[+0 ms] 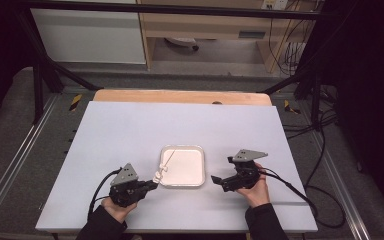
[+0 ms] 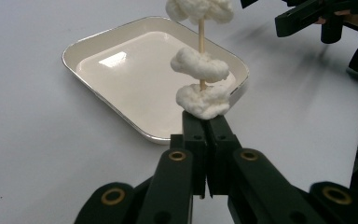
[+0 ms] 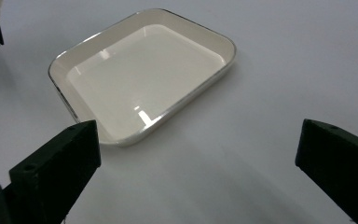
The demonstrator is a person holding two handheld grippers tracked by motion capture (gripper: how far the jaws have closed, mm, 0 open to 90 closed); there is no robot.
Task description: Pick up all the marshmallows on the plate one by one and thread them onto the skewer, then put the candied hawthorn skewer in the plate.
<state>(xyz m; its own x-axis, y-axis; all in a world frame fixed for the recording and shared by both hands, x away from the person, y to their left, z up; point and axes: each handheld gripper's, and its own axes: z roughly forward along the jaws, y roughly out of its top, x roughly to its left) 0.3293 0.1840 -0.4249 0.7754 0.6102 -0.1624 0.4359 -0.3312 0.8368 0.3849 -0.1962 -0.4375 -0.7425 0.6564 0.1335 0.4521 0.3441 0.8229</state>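
A shallow white tray with a metal rim lies on the table's near middle, with nothing in it. My left gripper is shut on the lower end of a thin wooden skewer that carries several white fluffy lumps. The skewer slants up over the tray's left side. My right gripper stands open just right of the tray, nothing between its jaws, and appears at the top right of the left gripper view.
The tray sits on a white sheet covering a wooden table. Black frame bars and cables flank the table. A shelf unit stands beyond its far edge.
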